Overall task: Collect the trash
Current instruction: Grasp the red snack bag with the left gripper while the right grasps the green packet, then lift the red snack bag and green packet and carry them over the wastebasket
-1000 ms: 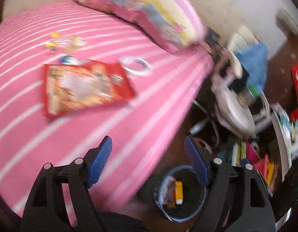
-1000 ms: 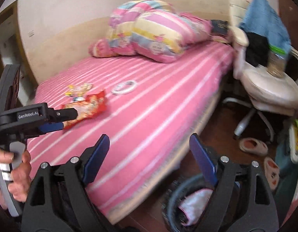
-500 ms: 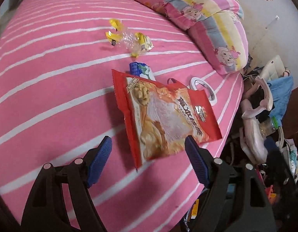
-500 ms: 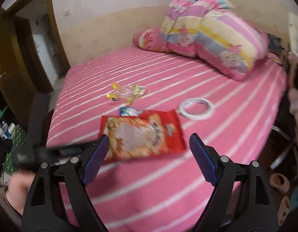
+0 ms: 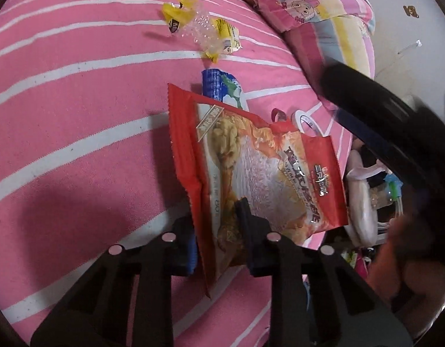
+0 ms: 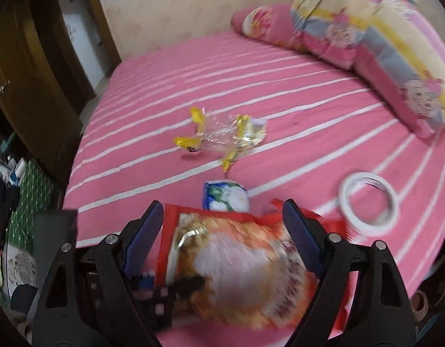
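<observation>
A red snack bag (image 5: 260,170) lies on the pink striped bed (image 5: 78,92). My left gripper (image 5: 219,231) is shut on the bag's near edge. In the right wrist view the same bag (image 6: 239,263) fills the space below my right gripper (image 6: 222,231), which is open and hovers over it. A small blue and white wrapper (image 5: 222,89) pokes out beyond the bag's far end; it also shows in the right wrist view (image 6: 225,196). A crumpled clear and yellow wrapper (image 5: 199,29) lies farther up the bed (image 6: 222,136).
A white tape ring (image 6: 367,199) lies to the right of the bag. Striped pillows (image 6: 367,29) sit at the bed's head. A white chair (image 5: 364,202) stands past the bed's right edge. A wooden door (image 6: 29,66) is at the left.
Both grippers swung from the floor bin side over to the bed. My left gripper closed on the red bag's edge. My right gripper came in low over the bag.
</observation>
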Tool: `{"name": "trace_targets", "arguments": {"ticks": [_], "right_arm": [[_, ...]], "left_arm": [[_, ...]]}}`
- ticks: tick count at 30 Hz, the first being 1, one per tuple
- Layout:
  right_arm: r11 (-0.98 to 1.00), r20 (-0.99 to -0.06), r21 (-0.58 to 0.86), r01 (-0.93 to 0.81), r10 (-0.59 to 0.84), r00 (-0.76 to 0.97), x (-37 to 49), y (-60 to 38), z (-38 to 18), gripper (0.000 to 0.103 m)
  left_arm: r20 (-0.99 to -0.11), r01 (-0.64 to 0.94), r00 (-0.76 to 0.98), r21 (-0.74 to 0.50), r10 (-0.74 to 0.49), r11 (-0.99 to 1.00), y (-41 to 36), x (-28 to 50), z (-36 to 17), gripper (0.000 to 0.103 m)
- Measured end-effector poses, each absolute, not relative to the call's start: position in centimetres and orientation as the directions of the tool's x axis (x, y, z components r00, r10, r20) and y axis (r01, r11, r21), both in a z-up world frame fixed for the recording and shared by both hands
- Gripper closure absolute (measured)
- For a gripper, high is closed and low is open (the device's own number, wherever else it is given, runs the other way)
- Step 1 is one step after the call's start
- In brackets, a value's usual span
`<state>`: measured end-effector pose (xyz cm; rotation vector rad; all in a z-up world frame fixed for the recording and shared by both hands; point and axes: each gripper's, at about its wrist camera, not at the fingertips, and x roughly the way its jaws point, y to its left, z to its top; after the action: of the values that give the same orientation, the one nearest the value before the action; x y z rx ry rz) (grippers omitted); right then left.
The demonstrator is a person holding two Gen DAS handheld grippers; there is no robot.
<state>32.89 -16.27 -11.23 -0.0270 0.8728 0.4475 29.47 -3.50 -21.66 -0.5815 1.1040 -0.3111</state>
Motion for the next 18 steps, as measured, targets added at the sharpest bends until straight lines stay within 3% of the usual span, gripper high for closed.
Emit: {"name": "trace_targets", "arguments": {"ticks": [6,8,9,12,18], "right_arm": [[0.907,-0.842,0.095,-0.410,0.293,0.453,37.2,-12.5,-15.4,0.027],[0.907,-0.865,0.084,-0.413,0.272,0.422,38.2,-12.0,-16.9,0.039],[0.907,-0.872,0.089,-0.411,0.271,0.408,38.6,-12.0,-17.4,0.058],[0.913,-0.867,0.141,-0.384,0.301,0.396,39.2,-12.8,-18.0,0.075],[0.925,-0.799,0.165,-0.342,0.329,0.503,37.6,-14.6,-15.0,0.080]], "left_arm": [[-0.728,-0.059,0.416,-0.620,-0.545,0.783,-3.5,29.7,-22.1,0.086],[-0.724,-0.063,0.413,-0.628,-0.552,0.776,-3.5,29.7,-22.1,0.087],[-0.722,-0.065,0.413,-0.631,-0.555,0.773,-3.5,29.7,-22.2,0.088],[-0.711,-0.070,0.414,-0.648,-0.569,0.758,-3.5,29.4,-22.1,0.092],[-0.693,-0.022,0.449,-0.640,-0.564,0.768,-3.9,28.0,-20.3,0.094]]}}
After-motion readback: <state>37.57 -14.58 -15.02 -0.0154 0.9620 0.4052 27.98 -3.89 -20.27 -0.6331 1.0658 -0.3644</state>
